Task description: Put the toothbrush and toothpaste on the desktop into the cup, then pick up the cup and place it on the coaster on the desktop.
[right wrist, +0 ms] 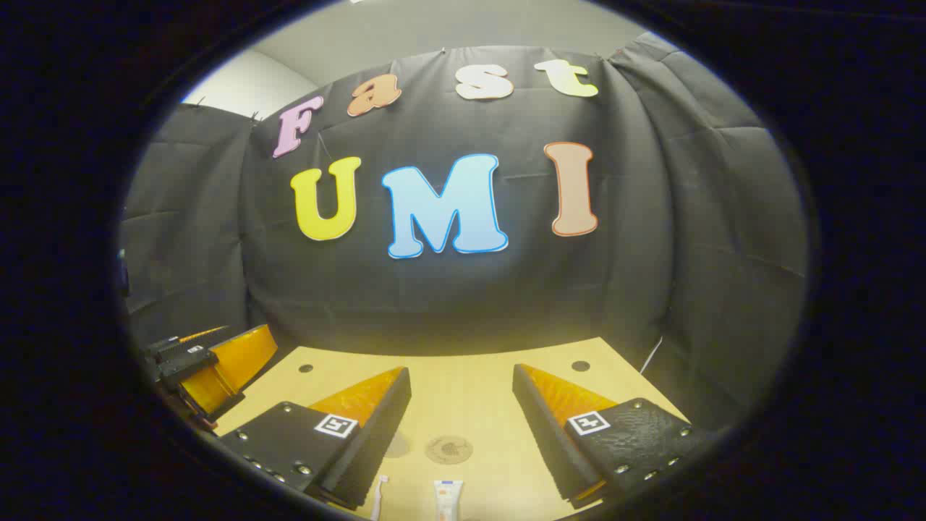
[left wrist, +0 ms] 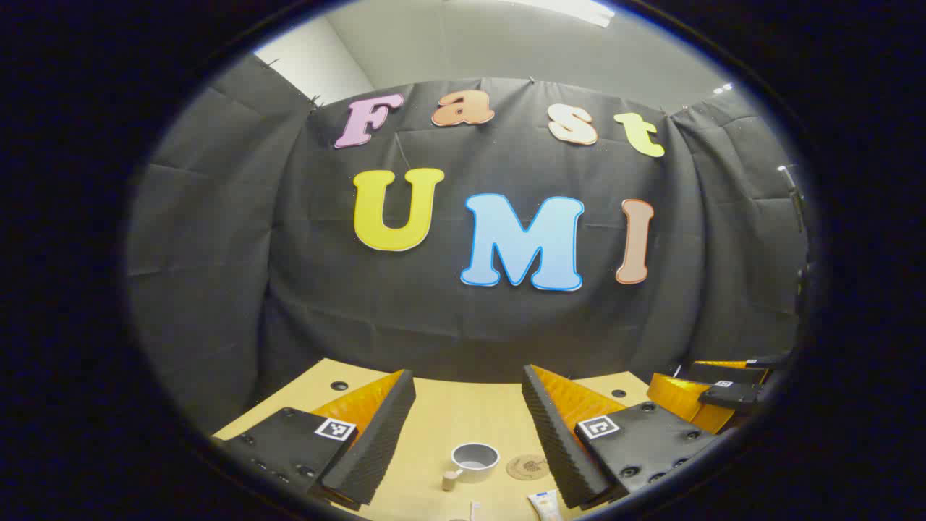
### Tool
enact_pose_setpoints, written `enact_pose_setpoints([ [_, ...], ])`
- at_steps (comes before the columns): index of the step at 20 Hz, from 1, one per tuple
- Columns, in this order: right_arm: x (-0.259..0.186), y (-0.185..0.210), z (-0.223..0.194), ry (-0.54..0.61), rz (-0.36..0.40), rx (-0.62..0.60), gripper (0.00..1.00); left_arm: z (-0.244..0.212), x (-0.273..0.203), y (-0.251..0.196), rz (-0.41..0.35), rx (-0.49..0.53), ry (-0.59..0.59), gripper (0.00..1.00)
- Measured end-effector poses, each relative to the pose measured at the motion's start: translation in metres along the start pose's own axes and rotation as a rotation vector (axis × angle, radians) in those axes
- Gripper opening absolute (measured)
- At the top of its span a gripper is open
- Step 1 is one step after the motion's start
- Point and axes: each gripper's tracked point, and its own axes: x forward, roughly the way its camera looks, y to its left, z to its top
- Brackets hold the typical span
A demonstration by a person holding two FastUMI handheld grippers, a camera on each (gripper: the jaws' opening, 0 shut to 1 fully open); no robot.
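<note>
The left gripper [left wrist: 469,394] is up above the desktop [left wrist: 448,412] with its two fingers wide apart, and nothing is between them. Take the cup [left wrist: 475,459] as the landmark. In the left gripper view, the cup stands upright on the desktop, low down between the two fingers. Its handle sticks out to the left and toward the camera. Just to the right of the cup lies the round coaster [left wrist: 527,467], flat on the desktop, near the cup but not touching it. In front of the cup, at the very bottom edge, the tip of the toothbrush [left wrist: 474,510] peeks in. To the right of that, the top of the toothpaste [left wrist: 544,504] tube shows. Far off to the right of the cup, the right gripper [left wrist: 712,394] hangs at the edge of the view.

In the right gripper view, the right gripper's fingers are also wide apart and hold nothing. The coaster sits between them on the desktop. Nearer the camera lie the toothbrush and the toothpaste, side by side but apart.
</note>
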Motion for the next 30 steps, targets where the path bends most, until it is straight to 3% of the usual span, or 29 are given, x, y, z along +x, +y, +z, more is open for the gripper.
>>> enact_pose_setpoints([
  [1,0.0,0.0,0.002,0.001,0.001,-0.01,0.9,-0.002,0.001,-0.002,-0.005,0.004,0.011,0.99],
  [2,0.0,-0.001,0.005,0.0,0.004,-0.012,0.9,-0.004,0.002,-0.006,-0.009,0.012,0.019,0.95],
  [4,0.001,-0.001,0.001,0.012,0.009,-0.01,0.91,-0.005,0.005,-0.013,-0.019,0.021,0.025,0.99],
  [15,0.014,0.002,-0.024,0.126,0.036,-0.007,0.9,-0.021,0.021,-0.033,-0.055,0.065,0.081,0.99],
  [21,0.02,0.006,-0.047,0.207,0.053,0.01,0.9,-0.058,0.025,-0.028,-0.056,0.075,0.168,0.99],
  [22,0.02,0.007,-0.053,0.222,0.057,0.011,0.9,-0.064,0.026,-0.026,-0.055,0.074,0.184,0.96],
  [24,0.021,0.009,-0.062,0.253,0.057,0.014,0.92,-0.078,0.026,-0.024,-0.056,0.07,0.213,0.99],
  [27,0.023,0.01,-0.087,0.336,0.057,0.016,0.92,-0.099,0.024,-0.024,-0.057,0.07,0.267,0.92],
  [28,0.022,0.011,-0.095,0.363,0.059,0.018,0.92,-0.11,0.024,-0.023,-0.058,0.07,0.288,0.99],
  [30,0.02,0.011,-0.115,0.418,0.06,0.021,0.93,-0.13,0.023,-0.022,-0.064,0.067,0.332,0.95],
])
